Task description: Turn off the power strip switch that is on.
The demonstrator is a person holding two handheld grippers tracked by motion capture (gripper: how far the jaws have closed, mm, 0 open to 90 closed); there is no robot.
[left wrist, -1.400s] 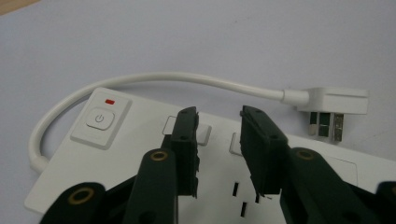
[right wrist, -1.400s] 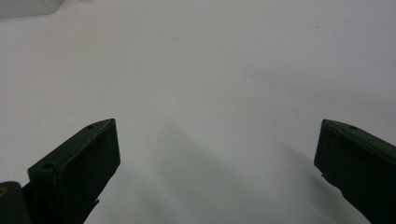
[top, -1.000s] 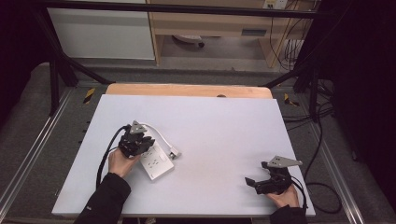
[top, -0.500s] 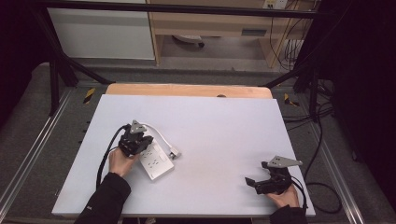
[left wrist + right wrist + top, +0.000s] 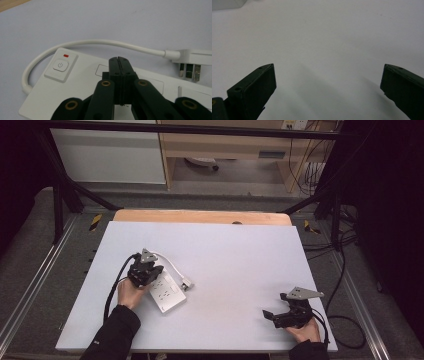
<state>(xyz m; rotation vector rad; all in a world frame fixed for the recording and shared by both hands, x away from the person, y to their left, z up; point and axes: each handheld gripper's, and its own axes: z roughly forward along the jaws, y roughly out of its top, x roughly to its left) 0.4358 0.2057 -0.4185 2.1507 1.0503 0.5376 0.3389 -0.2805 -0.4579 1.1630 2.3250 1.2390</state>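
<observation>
The power strip is seen at the left centre of the high view. Above it the left gripper is held with jaws together, nothing between them; probably the switch is to be pressed next. The right gripper is held apart.

We've got the left gripper left of centre, jaws just closed tight together with nothing between them; right gripper sits lower right, jaws spread wide.

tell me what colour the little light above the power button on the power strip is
Red, on the white power strip; the left gripper view shows it best.
</observation>
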